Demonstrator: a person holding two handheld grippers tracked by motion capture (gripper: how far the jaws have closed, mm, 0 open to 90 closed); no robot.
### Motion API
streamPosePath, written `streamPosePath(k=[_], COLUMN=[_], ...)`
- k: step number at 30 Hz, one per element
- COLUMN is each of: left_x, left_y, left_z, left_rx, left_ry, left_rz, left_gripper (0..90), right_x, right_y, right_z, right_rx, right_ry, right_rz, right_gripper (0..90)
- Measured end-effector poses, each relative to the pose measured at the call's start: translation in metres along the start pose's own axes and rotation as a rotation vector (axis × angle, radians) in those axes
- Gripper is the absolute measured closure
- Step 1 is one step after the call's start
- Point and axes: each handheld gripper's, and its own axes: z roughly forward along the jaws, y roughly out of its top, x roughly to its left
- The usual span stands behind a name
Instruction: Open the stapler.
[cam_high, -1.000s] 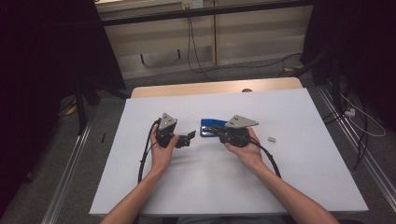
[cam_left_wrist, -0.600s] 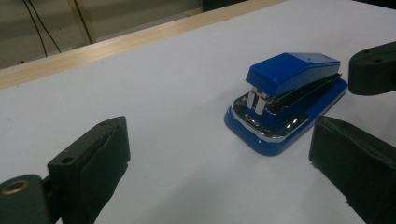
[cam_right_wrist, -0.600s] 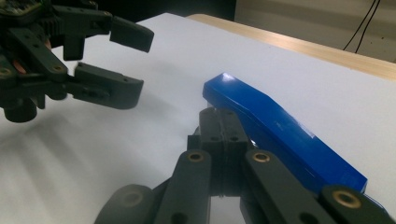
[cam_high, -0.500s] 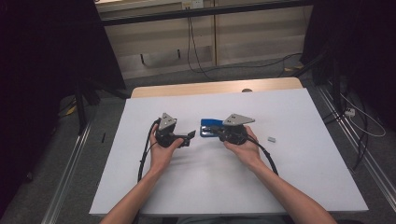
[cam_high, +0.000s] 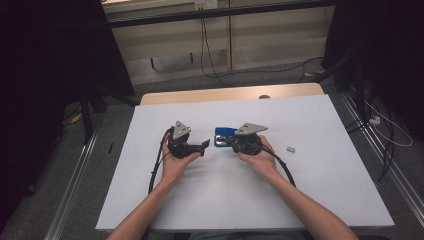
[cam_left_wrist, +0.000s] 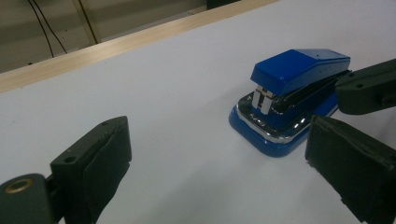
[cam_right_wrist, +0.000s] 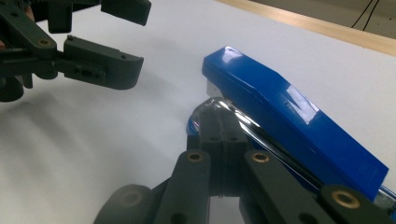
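Note:
A blue stapler (cam_high: 223, 135) with a chrome base lies flat on the white table, between the two hands. My right gripper (cam_high: 232, 142) comes at it from the right. Its jaws are pressed together with nothing between them (cam_right_wrist: 219, 122), and their tips sit at the near side of the stapler (cam_right_wrist: 289, 121), by its chrome base. I cannot tell whether they touch it. My left gripper (cam_high: 202, 146) is held just left of the stapler (cam_left_wrist: 294, 88), pointing at its front end. Its jaws (cam_left_wrist: 219, 172) stand wide open and hold nothing.
A small grey piece (cam_high: 291, 148) lies on the table to the right of the right hand. The white table top (cam_high: 320, 190) ends in a wooden strip (cam_high: 230, 94) at the back. Cables run over the floor behind it, and a cable trails from each gripper.
The right gripper has edged slightly left along the stapler. The left gripper and the stapler have stayed where they were.

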Motion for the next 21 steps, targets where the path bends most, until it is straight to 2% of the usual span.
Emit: streamPosePath(k=[3, 5, 8, 12, 13, 16, 18, 19, 21], left_x=[-0.001, -0.001, -0.003, -0.004, -0.003, -0.003, -0.005, -0.006, -0.007], left_y=[0.002, 0.004, 0.005, 0.006, 0.007, 0.008, 0.009, 0.009, 0.01], left_z=[0.003, 0.006, 0.007, 0.009, 0.01, 0.015, 0.019, 0.021, 0.023], left_rx=[0.003, 0.014, 0.018, 0.029, 0.032, 0.04, 0.051, 0.056, 0.065], left_ry=[-0.007, -0.037, -0.035, -0.052, -0.057, -0.056, -0.067, -0.068, -0.071], left_rz=[-0.007, 0.001, 0.006, -0.001, -0.001, -0.008, -0.003, 0.007, 0.018], left_gripper=[9.2, 15.1, 17.8, 28.0, 28.0, 39.9, 46.8, 46.8, 56.7], right_x=[-0.001, -0.002, -0.003, -0.002, -0.002, -0.004, -0.004, -0.003, -0.004], right_y=[0.0, 0.002, 0.003, 0.003, 0.002, 0.001, 0.001, 0.001, 0.001], right_z=[0.002, 0.006, 0.009, 0.014, 0.015, 0.018, 0.018, 0.018, 0.017], right_rx=[0.011, 0.032, 0.043, 0.072, 0.081, 0.072, 0.071, 0.072, 0.074], right_ry=[-0.007, -0.011, -0.014, -0.026, -0.032, -0.038, -0.039, -0.042, -0.042], right_rz=[-0.005, -0.01, -0.011, -0.017, -0.014, 0.014, 0.015, 0.013, 0.009], right_gripper=[90.0, 90.0, 90.0, 90.0, 90.0, 90.0, 90.0, 90.0, 90.0])
